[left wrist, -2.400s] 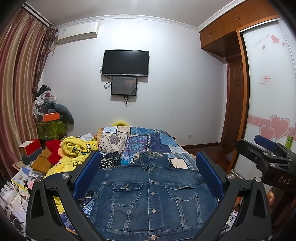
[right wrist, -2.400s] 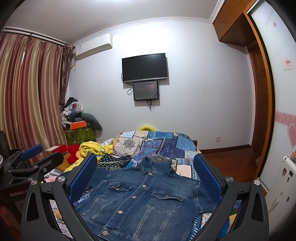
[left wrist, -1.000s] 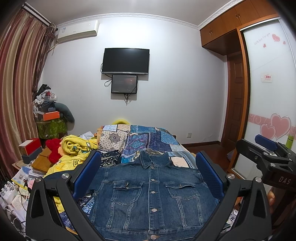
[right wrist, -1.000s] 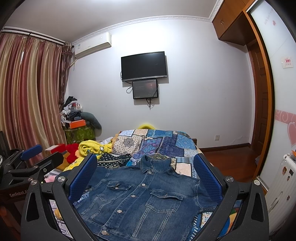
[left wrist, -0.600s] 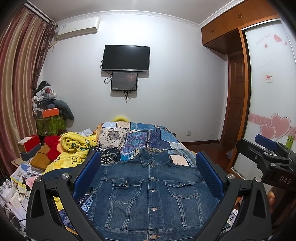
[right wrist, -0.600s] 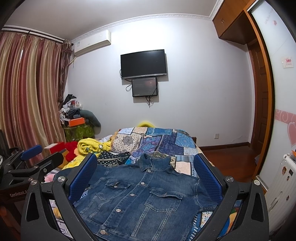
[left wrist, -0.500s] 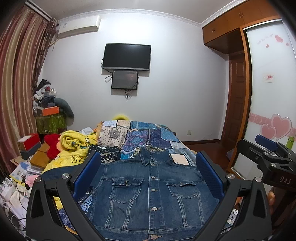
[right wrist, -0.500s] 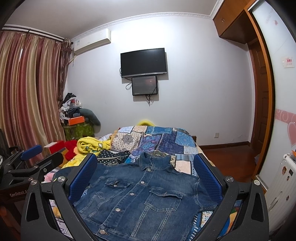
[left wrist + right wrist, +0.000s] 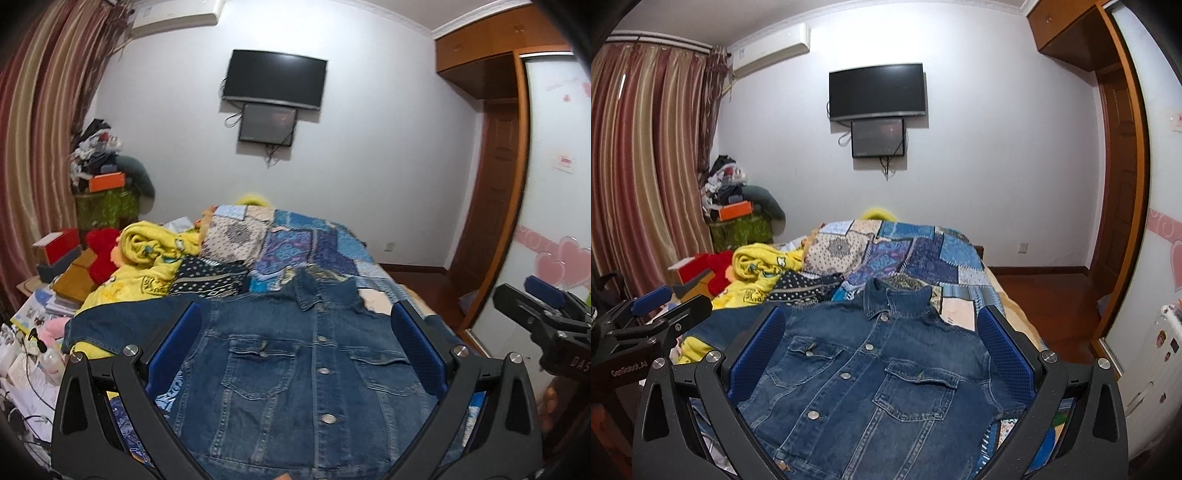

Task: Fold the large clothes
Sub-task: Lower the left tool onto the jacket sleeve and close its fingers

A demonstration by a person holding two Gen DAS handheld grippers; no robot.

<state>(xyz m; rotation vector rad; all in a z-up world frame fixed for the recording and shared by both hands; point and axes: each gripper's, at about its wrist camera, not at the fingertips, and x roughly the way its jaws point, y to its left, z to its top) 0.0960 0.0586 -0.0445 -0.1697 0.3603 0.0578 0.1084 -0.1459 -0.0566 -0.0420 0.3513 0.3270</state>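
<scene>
A blue denim jacket [image 9: 295, 373] lies front up and buttoned on the patchwork bedspread [image 9: 295, 243], collar away from me, one sleeve spread out to the left [image 9: 110, 328]. It also shows in the right wrist view [image 9: 871, 376]. My left gripper [image 9: 295, 347] is open and empty, held above the jacket's chest. My right gripper [image 9: 881, 350] is open and empty, also above the jacket. Each gripper shows at the edge of the other's view, the right one [image 9: 543, 314] and the left one [image 9: 650, 317].
A yellow blanket [image 9: 155, 254] and a red plush [image 9: 101, 251] lie at the bed's left side. Boxes and clutter [image 9: 55, 266] stand left of the bed. A wardrobe with a sliding door [image 9: 554, 184] is on the right. A TV [image 9: 275, 79] hangs on the far wall.
Both grippers have tilted slightly down and moved a little forward over the jacket. The left sleeve now shows in the left wrist view. The jacket has not moved.
</scene>
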